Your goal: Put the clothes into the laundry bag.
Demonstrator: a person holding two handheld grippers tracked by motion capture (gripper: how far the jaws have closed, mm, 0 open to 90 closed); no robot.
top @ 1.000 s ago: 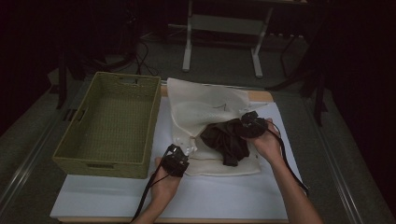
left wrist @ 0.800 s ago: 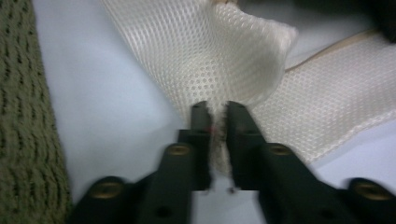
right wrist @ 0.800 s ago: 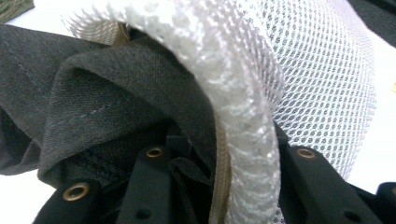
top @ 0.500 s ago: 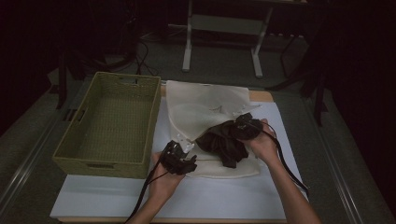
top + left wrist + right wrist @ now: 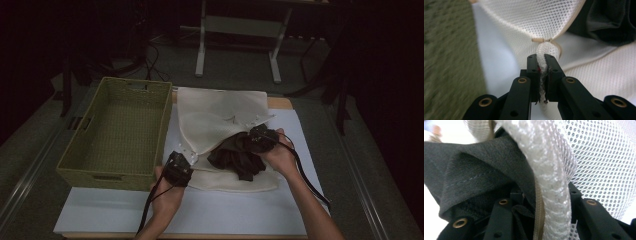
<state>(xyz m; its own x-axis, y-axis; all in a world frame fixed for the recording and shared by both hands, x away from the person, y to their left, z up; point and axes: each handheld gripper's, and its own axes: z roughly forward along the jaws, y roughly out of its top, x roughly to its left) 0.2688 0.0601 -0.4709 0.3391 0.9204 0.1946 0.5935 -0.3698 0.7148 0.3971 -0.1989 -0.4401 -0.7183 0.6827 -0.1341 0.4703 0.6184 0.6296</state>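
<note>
Lying on the white-covered desk (image 5: 125, 215) beside the woven green basket (image 5: 117, 132): white mesh laundry bag (image 5: 220, 117), dark grey cloth garment (image 5: 237, 155) sitting at its mouth. Left claw (image 5: 543, 65) having just been closing, now pinching the bag's bunched mesh edge. Right claw (image 5: 260, 140) having just been widening, jaws standing around garment and zipper edge; grip impossible to judge.

A table (image 5: 287, 103) with a wooden edge carries a white sheet (image 5: 225, 215) that covers most of its top. On the sheet, a woven green basket (image 5: 117, 132) stands; just beside the basket lies a white mesh bag (image 5: 220, 117), with a dark garment (image 5: 237, 156) on the bag's near part.
</note>
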